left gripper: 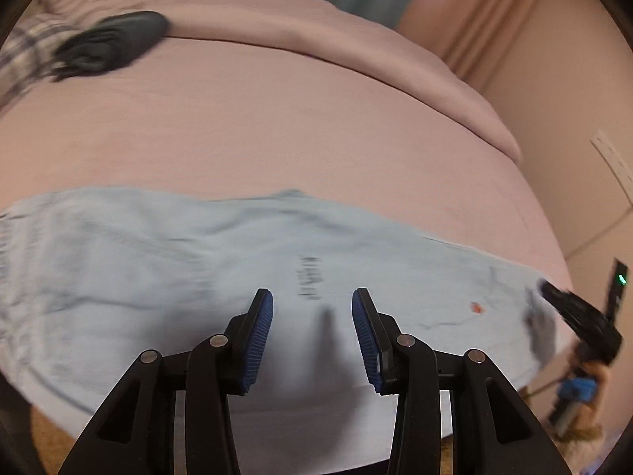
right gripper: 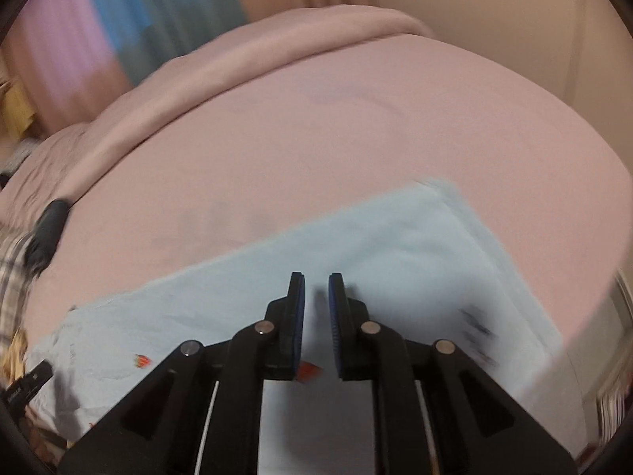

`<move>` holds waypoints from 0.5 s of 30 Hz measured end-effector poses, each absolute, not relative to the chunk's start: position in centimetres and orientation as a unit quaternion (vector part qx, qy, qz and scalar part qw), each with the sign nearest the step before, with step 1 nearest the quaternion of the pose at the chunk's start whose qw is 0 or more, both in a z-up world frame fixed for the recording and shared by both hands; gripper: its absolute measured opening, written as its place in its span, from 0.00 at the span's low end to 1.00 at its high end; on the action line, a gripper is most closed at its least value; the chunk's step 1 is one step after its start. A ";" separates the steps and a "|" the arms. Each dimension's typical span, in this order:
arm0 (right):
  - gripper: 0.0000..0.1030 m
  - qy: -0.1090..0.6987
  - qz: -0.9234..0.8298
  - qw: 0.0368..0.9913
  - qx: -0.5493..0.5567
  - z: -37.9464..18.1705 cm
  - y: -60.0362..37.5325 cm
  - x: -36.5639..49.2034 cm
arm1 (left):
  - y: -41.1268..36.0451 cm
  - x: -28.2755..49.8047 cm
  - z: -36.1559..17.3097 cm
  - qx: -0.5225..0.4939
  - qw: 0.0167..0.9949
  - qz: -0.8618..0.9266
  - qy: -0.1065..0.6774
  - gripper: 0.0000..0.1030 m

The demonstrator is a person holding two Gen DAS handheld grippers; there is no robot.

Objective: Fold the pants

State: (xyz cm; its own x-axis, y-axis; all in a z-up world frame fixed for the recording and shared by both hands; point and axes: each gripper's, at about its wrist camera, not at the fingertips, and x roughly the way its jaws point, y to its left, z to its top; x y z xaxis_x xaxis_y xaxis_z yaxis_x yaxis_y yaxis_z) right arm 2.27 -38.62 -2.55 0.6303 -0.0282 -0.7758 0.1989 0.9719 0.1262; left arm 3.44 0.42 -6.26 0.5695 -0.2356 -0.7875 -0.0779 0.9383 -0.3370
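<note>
Light blue pants (left gripper: pixel 166 261) lie flat across the near edge of a pink bed (left gripper: pixel 316 126); in the right wrist view the pants (right gripper: pixel 395 245) stretch from lower left to a squared end at the right. My left gripper (left gripper: pixel 312 297) is open and empty above the pants' middle. My right gripper (right gripper: pixel 316 281) hovers over the pants with its jaws a narrow gap apart and nothing between them. The right gripper also shows in the left wrist view (left gripper: pixel 573 312) at the pants' right end. The left gripper's tip shows in the right wrist view (right gripper: pixel 27 384) at the lower left.
A folded dark garment (left gripper: pixel 114 43) lies at the bed's far left beside plaid fabric (left gripper: pixel 23 51). A rolled pink duvet (left gripper: pixel 356 51) runs along the far side. A wall and curtains stand beyond. The floor lies below the bed's near edge.
</note>
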 end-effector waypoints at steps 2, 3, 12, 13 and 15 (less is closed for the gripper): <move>0.15 0.446 -0.085 0.886 0.092 -3.8 -38.7 4.0 | -0.6 4.3 -7.0 -0.164 0.864 -0.032 0.475 0.40; 0.15 0.458 -0.106 0.879 0.083 -4.6 -38.9 4.9 | -0.8 4.8 -8.0 -0.165 0.856 -0.020 0.490 0.40; 0.14 0.439 -0.139 0.884 0.078 -6.1 -39.5 7.1 | -1.1 4.9 -10.2 -0.171 0.854 -0.004 0.491 0.40; 0.14 0.436 -0.144 0.885 0.079 -6.0 -39.5 6.9 | -1.3 4.8 -10.2 -0.168 0.856 -0.003 0.490 0.40; 0.14 0.427 -0.149 0.889 0.077 -6.2 -39.3 7.0 | -1.4 4.9 -10.2 -0.160 0.859 -0.001 0.486 0.40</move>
